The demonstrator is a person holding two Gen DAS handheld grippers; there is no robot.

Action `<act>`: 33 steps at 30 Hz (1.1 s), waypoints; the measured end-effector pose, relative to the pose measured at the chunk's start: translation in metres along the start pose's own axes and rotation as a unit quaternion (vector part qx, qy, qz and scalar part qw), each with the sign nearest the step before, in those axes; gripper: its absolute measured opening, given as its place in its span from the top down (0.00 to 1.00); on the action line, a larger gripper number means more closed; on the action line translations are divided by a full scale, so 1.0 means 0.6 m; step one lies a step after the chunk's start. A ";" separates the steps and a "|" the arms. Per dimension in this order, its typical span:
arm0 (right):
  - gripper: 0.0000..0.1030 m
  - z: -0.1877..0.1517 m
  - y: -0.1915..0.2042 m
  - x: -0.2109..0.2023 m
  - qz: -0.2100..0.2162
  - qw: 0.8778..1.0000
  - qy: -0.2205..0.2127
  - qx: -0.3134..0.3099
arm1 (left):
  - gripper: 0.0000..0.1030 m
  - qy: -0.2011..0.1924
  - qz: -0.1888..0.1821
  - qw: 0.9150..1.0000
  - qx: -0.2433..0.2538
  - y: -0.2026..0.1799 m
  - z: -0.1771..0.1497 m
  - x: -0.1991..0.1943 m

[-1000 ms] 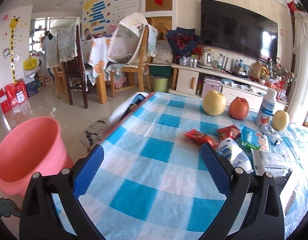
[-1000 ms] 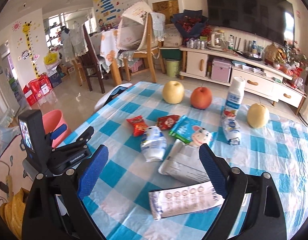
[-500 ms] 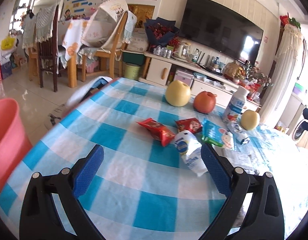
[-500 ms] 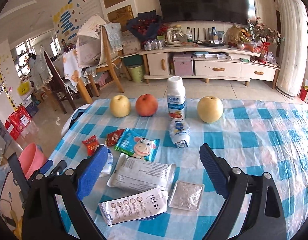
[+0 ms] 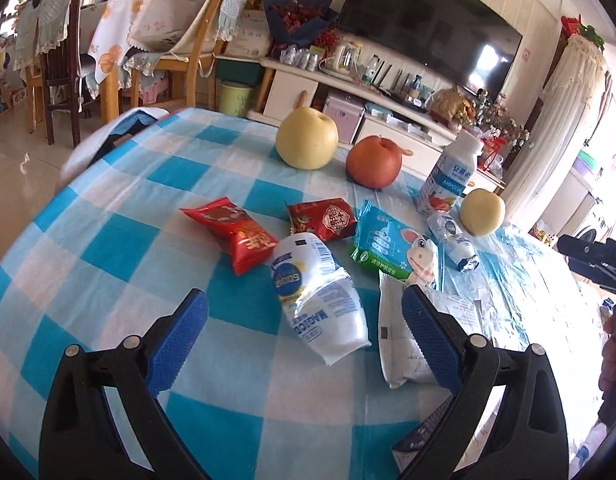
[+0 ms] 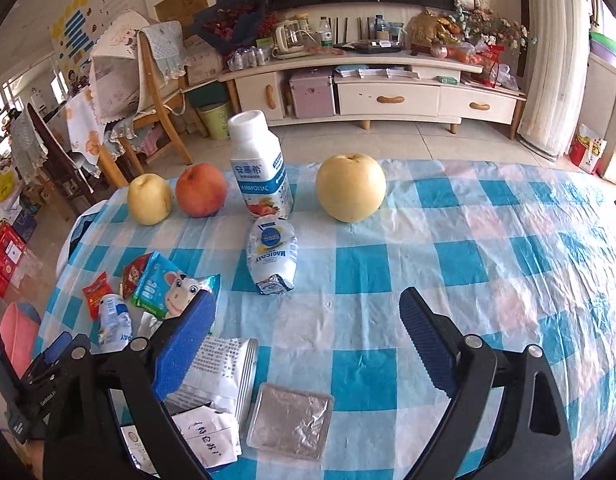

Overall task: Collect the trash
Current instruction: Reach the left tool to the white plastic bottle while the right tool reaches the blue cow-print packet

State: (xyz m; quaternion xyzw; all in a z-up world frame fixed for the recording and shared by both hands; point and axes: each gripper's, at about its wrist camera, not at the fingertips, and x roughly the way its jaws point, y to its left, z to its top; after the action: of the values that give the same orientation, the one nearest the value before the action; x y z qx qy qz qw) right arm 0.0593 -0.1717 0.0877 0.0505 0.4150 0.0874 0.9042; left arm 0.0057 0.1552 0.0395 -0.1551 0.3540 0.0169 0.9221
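My left gripper [image 5: 303, 334] is open and empty, just short of a crushed white yogurt pouch [image 5: 320, 308] on the blue checked tablecloth [image 5: 119, 248]. Beyond the pouch lie two red snack wrappers [image 5: 235, 236] [image 5: 322, 220], a green cartoon-cow wrapper [image 5: 392, 250] and a second white pouch [image 5: 454, 242]. A white paper packet [image 5: 400, 344] lies at the right finger. My right gripper [image 6: 308, 338] is open and empty above the cloth. A second crushed pouch [image 6: 272, 254], a foil blister pack [image 6: 289, 422] and white packets [image 6: 219, 372] lie near it.
Two yellow pears [image 6: 350, 187] [image 6: 149, 199], a red apple [image 6: 201, 189] and an upright white drink bottle [image 6: 259, 168] stand along the far side of the table. A pink bin [image 6: 15, 332] stands on the floor left of the table. Chairs and a TV cabinet [image 6: 388, 96] are behind.
Both grippers have swung right and moved in over the table. The left one now points at the crushed pouch and the pink bin has left its view. Both stay open.
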 end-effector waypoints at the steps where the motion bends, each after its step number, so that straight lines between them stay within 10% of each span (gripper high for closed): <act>1: 0.10 0.000 0.002 0.012 0.002 1.000 0.005 -0.003 | 0.05 0.004 0.002 1.000 -0.002 -0.002 0.002 0.008; 22: 0.10 0.004 0.074 0.176 -0.021 0.994 0.043 -0.094 | 0.16 0.049 0.042 0.998 -0.006 -0.002 0.012 0.087; 33: 0.10 -0.007 0.176 0.153 0.075 0.981 0.036 -0.178 | 0.37 0.043 0.061 0.997 -0.015 0.004 0.011 0.085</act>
State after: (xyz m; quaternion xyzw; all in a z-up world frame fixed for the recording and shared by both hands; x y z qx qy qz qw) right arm 0.1029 -0.0496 0.0341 -0.0831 0.4199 0.2292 0.8742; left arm 0.0481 0.1557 0.0100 -0.1479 0.4022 0.0716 0.9007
